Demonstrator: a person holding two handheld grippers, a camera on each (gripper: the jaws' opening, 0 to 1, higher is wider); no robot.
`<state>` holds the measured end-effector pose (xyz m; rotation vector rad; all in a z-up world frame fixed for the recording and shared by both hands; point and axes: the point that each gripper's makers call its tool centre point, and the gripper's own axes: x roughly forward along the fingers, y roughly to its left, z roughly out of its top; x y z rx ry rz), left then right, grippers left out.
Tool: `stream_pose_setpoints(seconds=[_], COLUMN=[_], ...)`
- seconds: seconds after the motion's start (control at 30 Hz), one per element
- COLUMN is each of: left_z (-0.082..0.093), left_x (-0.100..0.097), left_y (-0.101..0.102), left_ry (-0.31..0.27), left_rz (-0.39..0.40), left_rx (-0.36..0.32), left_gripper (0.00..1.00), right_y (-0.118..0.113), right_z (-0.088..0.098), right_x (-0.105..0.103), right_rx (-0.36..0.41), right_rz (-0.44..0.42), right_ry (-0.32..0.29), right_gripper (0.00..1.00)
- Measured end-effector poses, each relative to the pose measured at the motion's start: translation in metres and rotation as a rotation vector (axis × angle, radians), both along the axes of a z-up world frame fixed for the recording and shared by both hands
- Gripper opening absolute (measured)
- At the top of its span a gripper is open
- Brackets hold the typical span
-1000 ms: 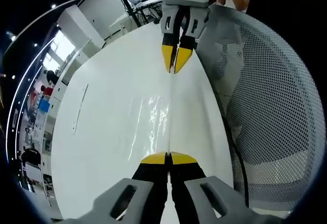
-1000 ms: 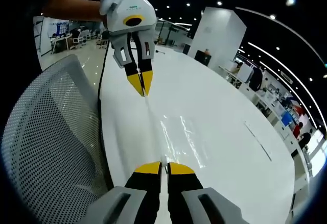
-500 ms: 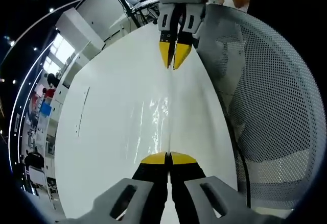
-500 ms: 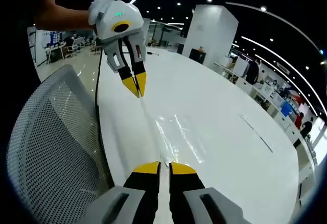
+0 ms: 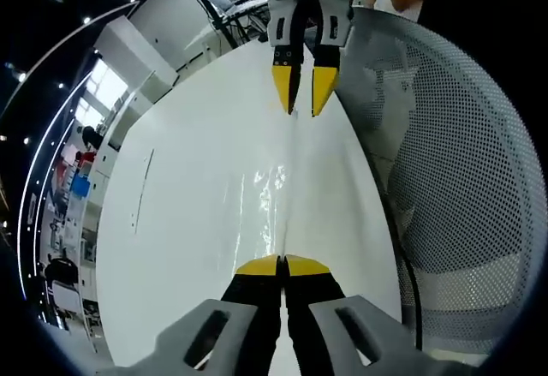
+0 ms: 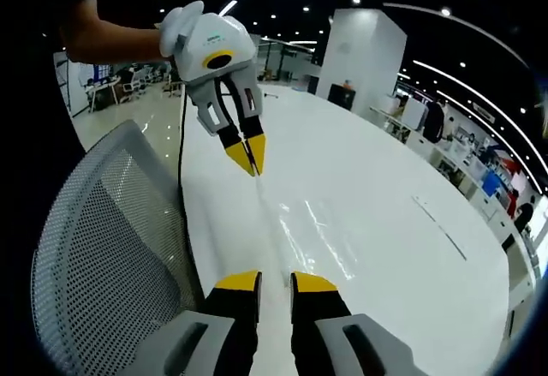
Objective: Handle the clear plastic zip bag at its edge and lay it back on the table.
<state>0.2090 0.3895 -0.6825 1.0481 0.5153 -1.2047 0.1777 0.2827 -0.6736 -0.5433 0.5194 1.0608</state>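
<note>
Clear plastic zip bag stretched flat above the long white table

Left gripper is clamped on the bag's near edge; right gripper has its yellow-tipped jaws parted, gripping nothing. A grey mesh chair stands beside the table.

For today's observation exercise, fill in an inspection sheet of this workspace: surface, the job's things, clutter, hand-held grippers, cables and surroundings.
Surface: long white table, glossy, bare apart from the bag.
Job's things: clear plastic zip bag stretched low along the table's near edge.
Clutter: nothing seen.
Grippers: left hand-held gripper shut on the bag's edge; right hand-held gripper open, its jaws apart around the opposite edge.
Cables: one dark cable hanging between chair and table.
Surroundings: grey mesh chair beside the table; open office with desks, a white pillar, ceiling lights.
</note>
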Motion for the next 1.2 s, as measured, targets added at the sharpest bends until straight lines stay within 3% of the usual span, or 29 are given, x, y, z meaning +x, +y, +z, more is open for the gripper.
stream_pose_setpoints(seconds=[0.33,0.77,1.2], left_z=[0.003,0.004,0.005], left_x=[-0.001,-0.005,-0.009], left_y=[-0.003,-0.006,-0.017], left_ry=[-0.013,-0.012,-0.004], left_rz=[-0.003,-0.01,-0.032], left_rx=[-0.001,-0.005,-0.027], left_gripper=[0.0,0.0,0.0], right_y=[0.015,0.018,0.025], right_z=[0.02,0.001,-0.012], right_x=[0.011,0.018,0.014], right_rx=[0.058,0.016,0.005], right_rz=[0.007,-0.006,0.013], right_ry=[-0.007,-0.014,0.022], right_gripper=[0.11,0.08,0.08])
